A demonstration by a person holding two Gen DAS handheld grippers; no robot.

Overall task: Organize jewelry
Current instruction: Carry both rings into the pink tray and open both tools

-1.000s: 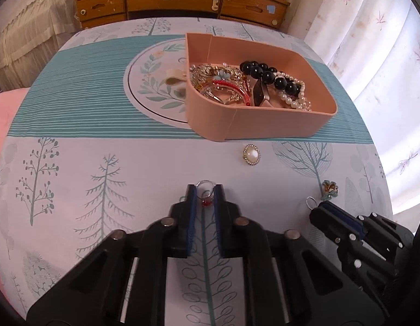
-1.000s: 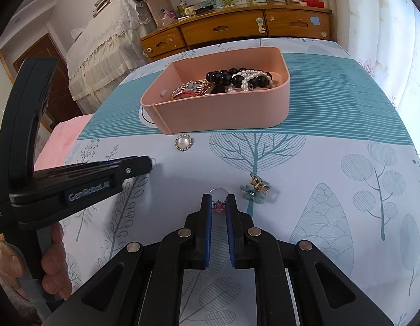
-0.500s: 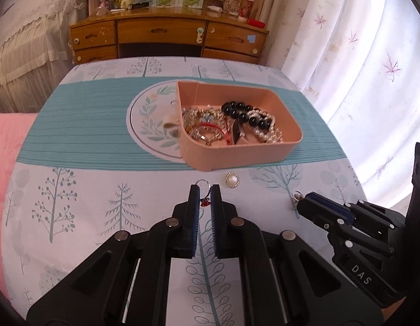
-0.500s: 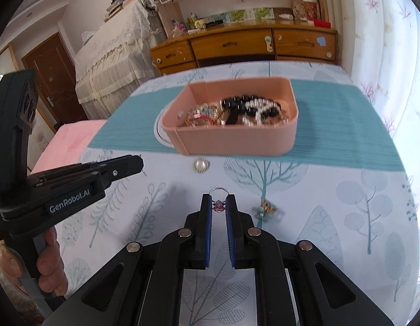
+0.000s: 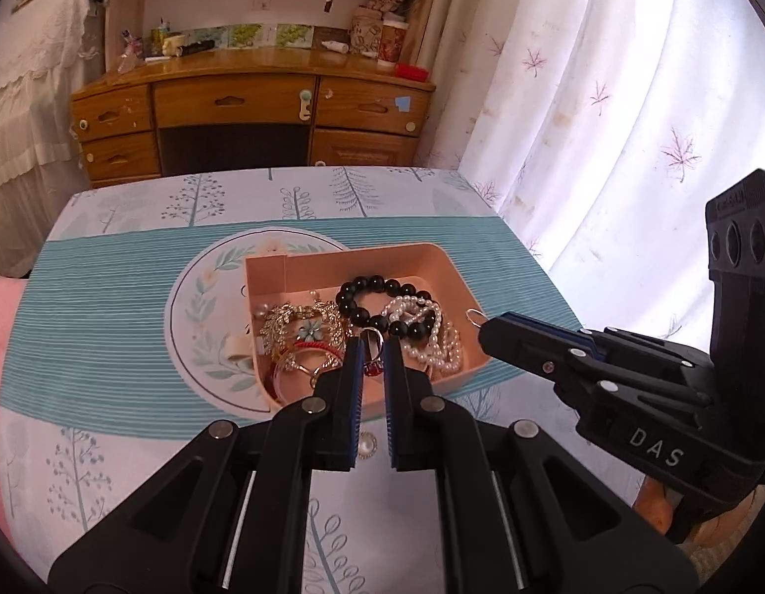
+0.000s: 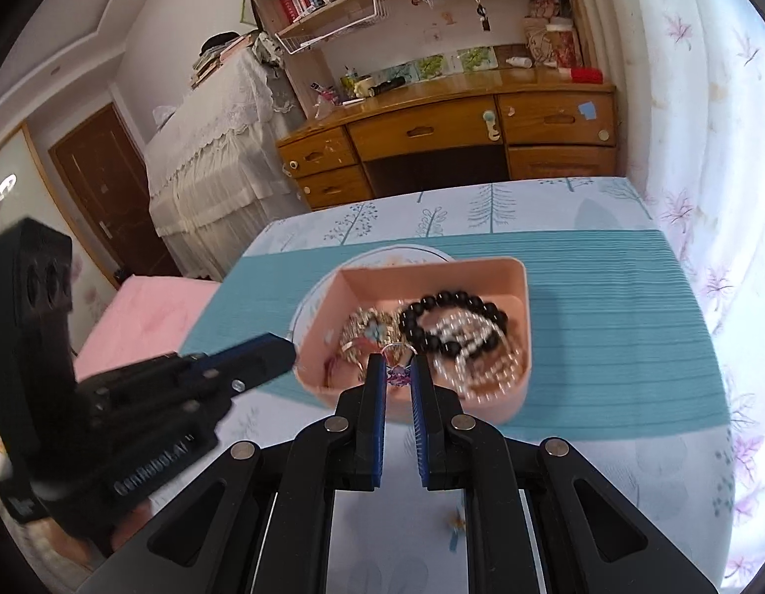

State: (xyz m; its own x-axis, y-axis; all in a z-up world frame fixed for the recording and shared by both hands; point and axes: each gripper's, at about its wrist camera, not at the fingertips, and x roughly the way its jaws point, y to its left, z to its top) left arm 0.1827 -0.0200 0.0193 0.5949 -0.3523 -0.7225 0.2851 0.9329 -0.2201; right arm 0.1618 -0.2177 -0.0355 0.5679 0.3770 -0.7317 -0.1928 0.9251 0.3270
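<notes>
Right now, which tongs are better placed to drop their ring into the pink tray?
Left, marginally. The left tongs hold the red-stone ring over the pink tray interior; the right tongs with the purple-stone ring look nearer its front rim.

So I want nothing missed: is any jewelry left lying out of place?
Yes. A pearl brooch lies on the tablecloth outside the pink tray, below the left gripper. A small piece, too blurred to identify, lies under the right gripper.

Matte pink plastic tray (image 5: 451,267), glossy black beads (image 5: 377,304), shiny pearls (image 5: 427,326), smooth printed cloth (image 5: 110,307) on the surface, and a glossy wood desk (image 5: 253,94) behind.
</notes>
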